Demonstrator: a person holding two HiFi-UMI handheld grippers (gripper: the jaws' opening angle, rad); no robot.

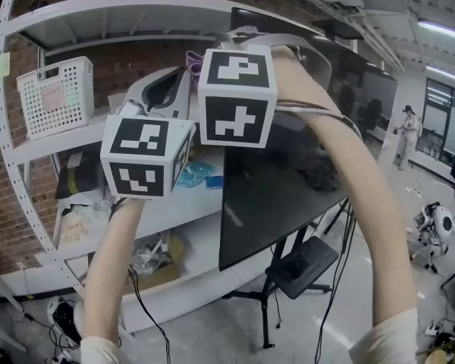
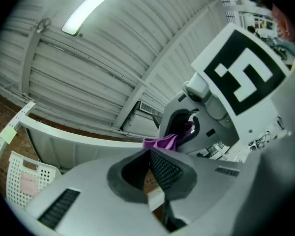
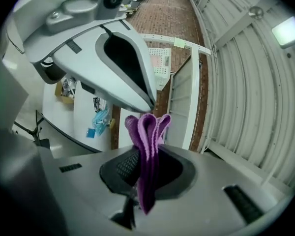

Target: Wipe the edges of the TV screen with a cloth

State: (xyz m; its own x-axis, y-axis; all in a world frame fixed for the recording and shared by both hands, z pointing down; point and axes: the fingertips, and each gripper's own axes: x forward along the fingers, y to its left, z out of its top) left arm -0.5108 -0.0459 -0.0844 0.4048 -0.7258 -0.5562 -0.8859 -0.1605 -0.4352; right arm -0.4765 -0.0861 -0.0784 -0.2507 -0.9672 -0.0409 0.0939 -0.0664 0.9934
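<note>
right gripper view has the purple cloth (image 3: 147, 132) pinched hard between the jaws of the right gripper (image 3: 143, 167). it's folded into a few loops that poke out past the tips, and a tail hangs back under the pads. the tv screen (image 1: 280, 180) sits just below and to the right of that gripper, which is up by the panel's top left corner. i can't tell if the cloth is touching the frame.

my take on doing this step well: tip the jaws down so the looped cloth lies on the bezel, not the plastic tips, then drag along the top edge with light, even pressure. only a small tuft sticks out, so scraping the frame with a jaw would be easy.

the cloth looks like soft ribbed microfibre, lilac on the fold ridges and darker in the creases. the tv is a big dark glossy panel on a black floor stand.

the left gripper (image 2: 150, 154) is just beside the right one, on its left and a bit lower, with its jaws together and nothing in them. beyond both is a white shelf unit (image 1: 98, 21) with a white basket (image 1: 55, 95).
</note>
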